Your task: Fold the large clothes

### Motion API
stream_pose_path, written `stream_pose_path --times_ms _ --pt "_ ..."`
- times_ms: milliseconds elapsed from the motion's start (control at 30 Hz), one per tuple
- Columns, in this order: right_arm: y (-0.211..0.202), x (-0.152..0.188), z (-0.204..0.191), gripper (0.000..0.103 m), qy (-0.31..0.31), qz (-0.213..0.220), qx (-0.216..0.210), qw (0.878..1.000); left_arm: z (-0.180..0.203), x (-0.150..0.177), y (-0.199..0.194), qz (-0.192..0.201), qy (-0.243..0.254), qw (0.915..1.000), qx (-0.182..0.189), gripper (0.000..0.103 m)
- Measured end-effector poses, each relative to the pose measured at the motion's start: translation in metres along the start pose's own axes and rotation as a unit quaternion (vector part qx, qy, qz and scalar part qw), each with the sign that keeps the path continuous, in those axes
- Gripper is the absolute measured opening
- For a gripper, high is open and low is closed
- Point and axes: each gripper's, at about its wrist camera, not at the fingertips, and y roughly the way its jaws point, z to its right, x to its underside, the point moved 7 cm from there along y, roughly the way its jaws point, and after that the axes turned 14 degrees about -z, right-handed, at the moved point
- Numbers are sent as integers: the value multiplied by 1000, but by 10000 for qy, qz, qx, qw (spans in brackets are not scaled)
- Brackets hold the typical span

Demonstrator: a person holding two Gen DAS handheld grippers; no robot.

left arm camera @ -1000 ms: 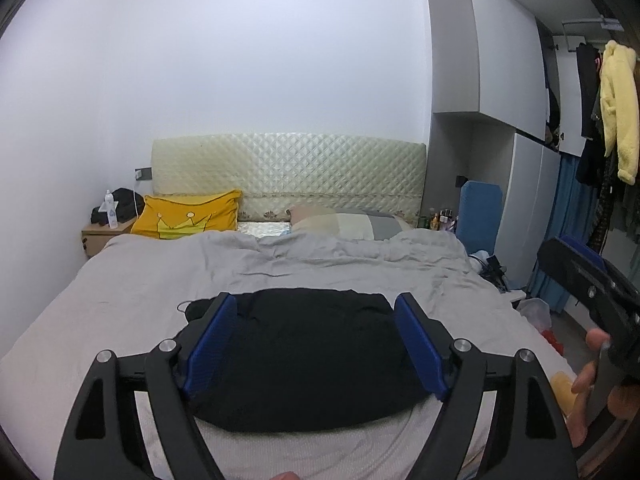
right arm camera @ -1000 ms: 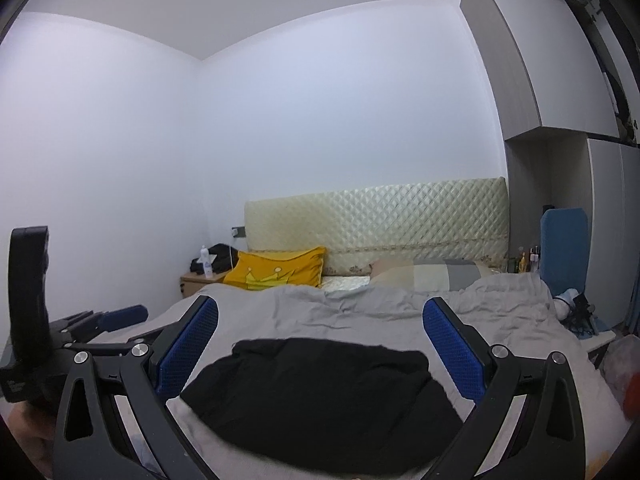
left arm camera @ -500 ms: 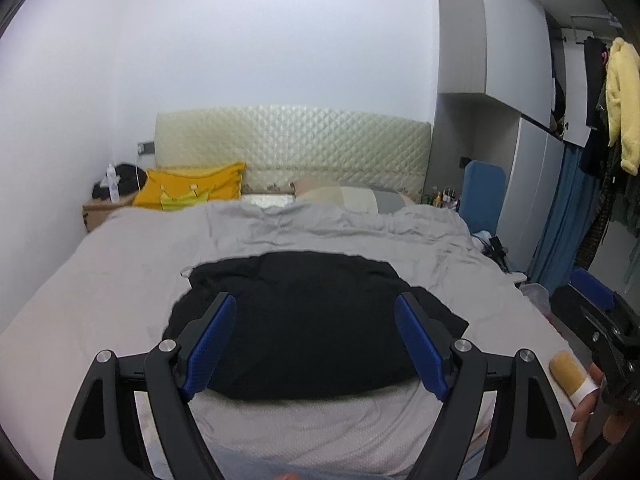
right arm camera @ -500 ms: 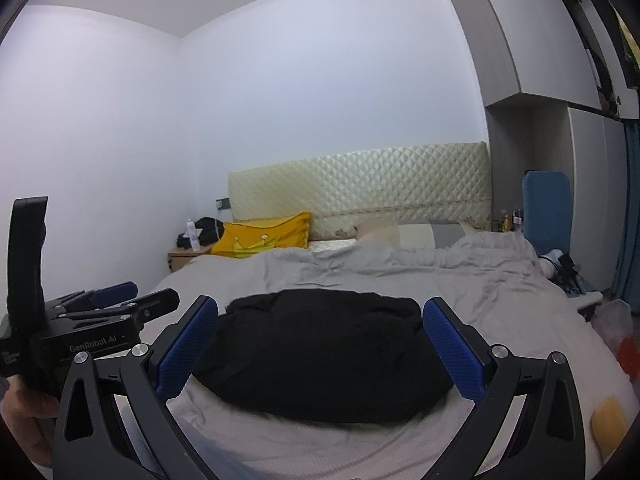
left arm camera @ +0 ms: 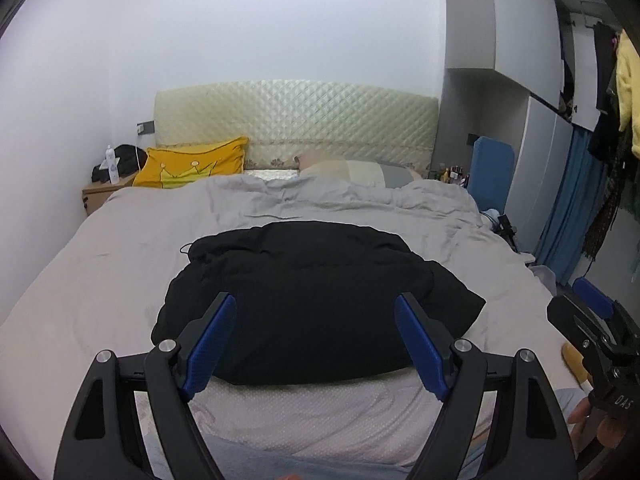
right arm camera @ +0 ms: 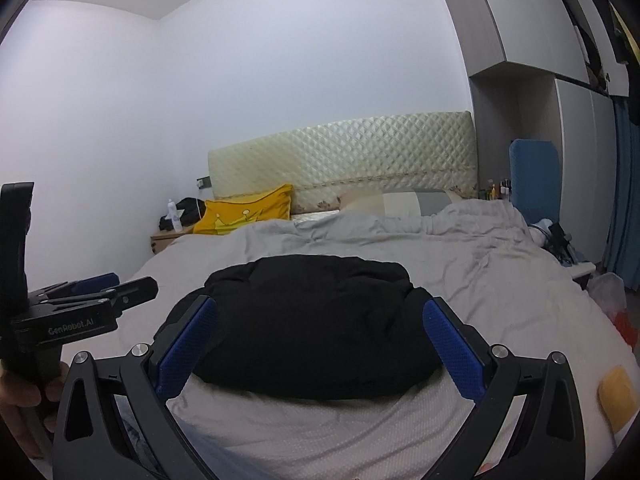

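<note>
A large black garment (left arm camera: 316, 300) lies in a folded heap on the grey bed cover (left arm camera: 120, 264), near the foot of the bed; it also shows in the right wrist view (right arm camera: 316, 320). My left gripper (left arm camera: 316, 308) is open and empty, held above the garment's near edge. My right gripper (right arm camera: 320, 312) is open and empty too, above the same near edge. The right gripper shows at the right edge of the left wrist view (left arm camera: 592, 320). The left gripper shows at the left of the right wrist view (right arm camera: 92, 292).
A yellow pillow (left arm camera: 192, 164) and a grey pillow (left arm camera: 356, 170) lie at the quilted headboard (left arm camera: 296, 120). A nightstand (left arm camera: 100, 196) with a bottle stands at the left. Wardrobes, a blue curtain (left arm camera: 572, 208) and hanging clothes (left arm camera: 624, 80) are at the right.
Both grippers have tilted down and moved closer to the bed, so the black garment sits larger and more central between the fingers. Both stayed open.
</note>
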Motion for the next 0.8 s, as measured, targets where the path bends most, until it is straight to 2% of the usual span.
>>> stream_pose_path --times_ms 800 --pt "10 5 -9 103 -53 -129 96 9999 -13 4 9 -60 -116 9999 -43 82"
